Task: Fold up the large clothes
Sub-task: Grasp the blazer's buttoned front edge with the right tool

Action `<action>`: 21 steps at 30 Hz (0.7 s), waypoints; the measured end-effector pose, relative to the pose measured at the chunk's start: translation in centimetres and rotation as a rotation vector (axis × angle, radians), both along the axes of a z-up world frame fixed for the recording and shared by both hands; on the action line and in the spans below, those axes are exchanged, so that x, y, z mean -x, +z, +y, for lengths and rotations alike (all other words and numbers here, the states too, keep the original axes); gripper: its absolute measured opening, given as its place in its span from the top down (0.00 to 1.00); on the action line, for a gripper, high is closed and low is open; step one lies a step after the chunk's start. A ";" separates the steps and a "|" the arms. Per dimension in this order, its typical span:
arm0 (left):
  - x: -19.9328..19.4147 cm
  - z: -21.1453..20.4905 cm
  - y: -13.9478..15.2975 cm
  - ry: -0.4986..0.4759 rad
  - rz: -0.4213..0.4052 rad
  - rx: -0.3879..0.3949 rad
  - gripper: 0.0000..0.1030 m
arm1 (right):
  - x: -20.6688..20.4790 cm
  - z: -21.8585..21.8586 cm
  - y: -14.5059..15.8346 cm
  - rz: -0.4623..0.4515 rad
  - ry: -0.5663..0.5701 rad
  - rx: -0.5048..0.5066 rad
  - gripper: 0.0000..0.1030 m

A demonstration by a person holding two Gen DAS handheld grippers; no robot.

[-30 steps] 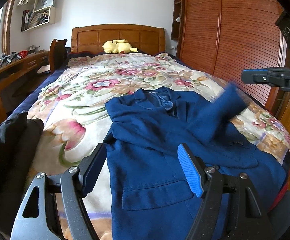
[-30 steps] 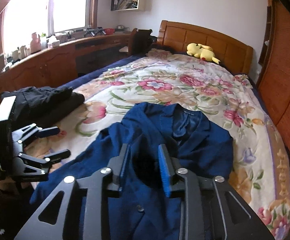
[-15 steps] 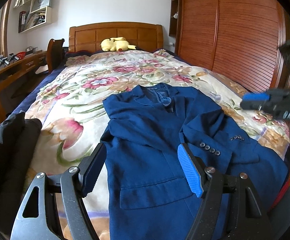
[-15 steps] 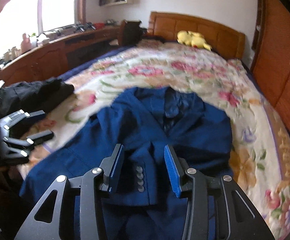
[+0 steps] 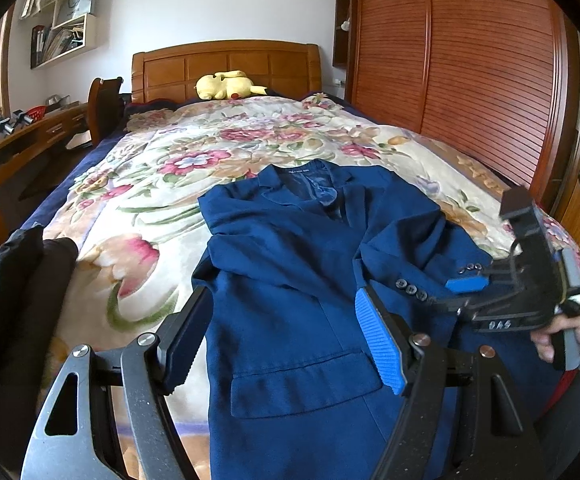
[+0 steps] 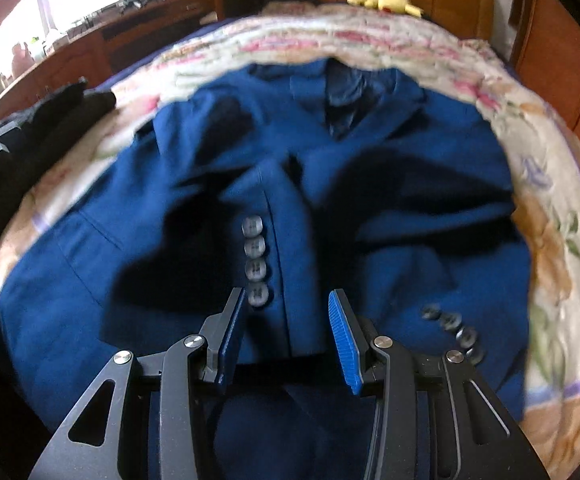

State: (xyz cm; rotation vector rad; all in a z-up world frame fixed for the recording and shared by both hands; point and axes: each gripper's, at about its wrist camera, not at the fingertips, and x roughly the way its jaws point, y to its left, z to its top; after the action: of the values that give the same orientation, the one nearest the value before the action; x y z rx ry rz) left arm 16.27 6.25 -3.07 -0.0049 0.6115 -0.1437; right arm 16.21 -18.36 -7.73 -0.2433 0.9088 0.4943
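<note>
- Blue blazer [image 5: 290,280] lies front-up on the floral bedspread [image 5: 138,208], collar toward the headboard [image 5: 226,68], hem toward me; both sleeves already crossed over the chest.
- My right gripper [image 6: 286,332] is low over the top sleeve's cuff [image 6: 286,272], jaws apart and just been opening, cuff cloth between them in the right wrist view, but pads not pressing on it, nothing held.
- That view is motion-blurred, so I can't say for sure whether the fingertips touch the cloth.
- My left gripper [image 5: 278,344] hovers above the left front panel near the pocket flap [image 5: 302,380], jaws wide apart, empty.
- Step in hand, as I judge it: settle the sleeve flat, then set up the body fold.
- To do it well I'd leave the cuff with its four buttons [image 6: 256,258] lying flat along the middle, no bunching under it.
- Second cuff [image 6: 454,332] sits just beside, toward the right hem; I'd check it isn't hanging past the body edge.
- Next grip should take the hem at two corners, one gripper each, pinching all layers so the lining doesn't slip.
- Fold toward the collar in one even lift; the sleeves could slide off if one side leads.
- Dark clothes pile [image 5: 6,280] at the bed's left edge stays well apart, no snag risk.
</note>
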 end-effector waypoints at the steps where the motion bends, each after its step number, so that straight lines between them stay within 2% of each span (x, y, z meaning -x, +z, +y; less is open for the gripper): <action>1: -0.1 0.0 0.0 0.000 0.000 -0.001 0.28 | -0.2 -0.1 -0.3 0.009 -0.003 -0.006 0.58; 5: 0.0 0.0 0.0 0.001 0.001 -0.001 0.28 | -1.3 -0.4 -0.7 0.049 -0.019 -0.069 0.59; 10: 0.0 0.1 0.0 0.001 0.001 -0.002 0.28 | -1.1 -0.3 -1.0 0.033 0.007 -0.080 0.88; 15: 0.1 0.1 0.1 0.003 -0.003 0.002 0.28 | 1.3 -0.9 0.5 -0.003 0.019 -0.174 0.91; 21: 0.3 0.5 0.4 0.006 -0.008 0.011 0.28 | 4.5 -0.6 0.6 0.025 0.040 -0.244 0.91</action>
State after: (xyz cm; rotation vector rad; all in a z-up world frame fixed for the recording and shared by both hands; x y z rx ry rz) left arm 15.97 6.75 -2.67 -0.0163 0.6023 -0.1412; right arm 11.71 -19.00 -7.13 -0.0340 0.8599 0.6407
